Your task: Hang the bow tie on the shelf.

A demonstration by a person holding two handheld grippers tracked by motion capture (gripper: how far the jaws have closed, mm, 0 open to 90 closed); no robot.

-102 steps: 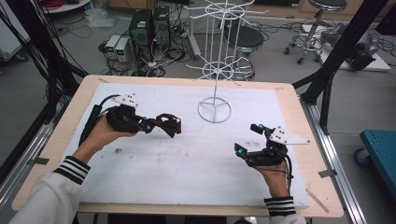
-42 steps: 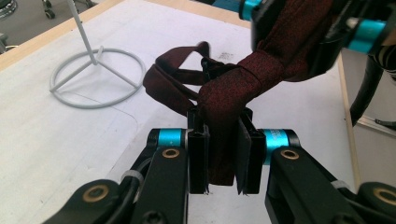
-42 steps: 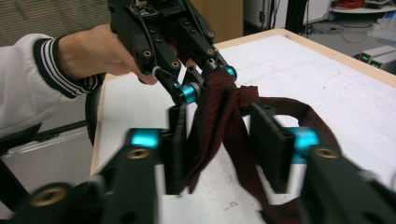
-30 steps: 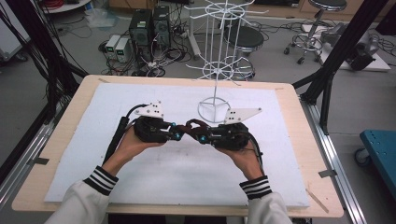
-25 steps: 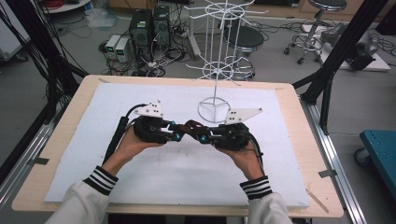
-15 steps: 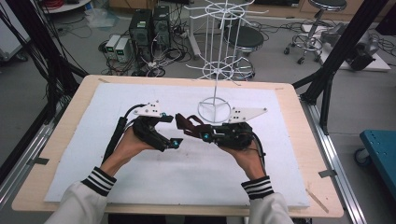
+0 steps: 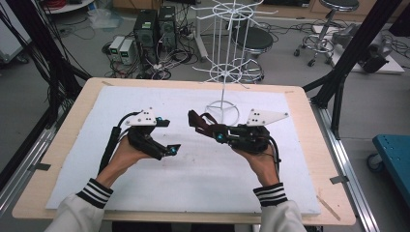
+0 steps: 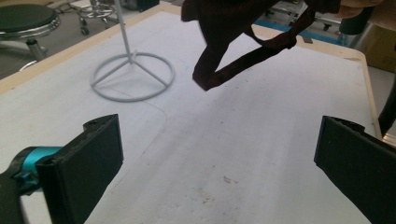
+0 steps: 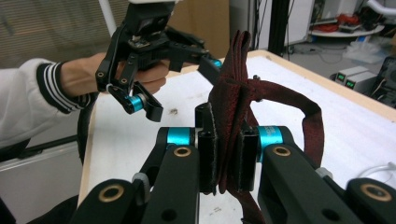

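Now my right tool (image 9: 227, 161) alone clamps the dark red strap (image 9: 233, 93) above the tabletop (image 7: 203, 179), near the wire rack (image 7: 223, 72); my left tool (image 8: 219, 154), jaws just spread, hangs empty beside it.

A white wire rack (image 7: 227, 53) stands at the far side of the table (image 7: 309, 159), its ring base on the white mat (image 7: 203, 183). Beyond the rack, on the floor, sit two computer towers (image 7: 155, 26), a round black stool (image 7: 255, 39) and a chrome-based stool (image 7: 327, 29). Right of the rack stands a blue cart (image 7: 392, 162).
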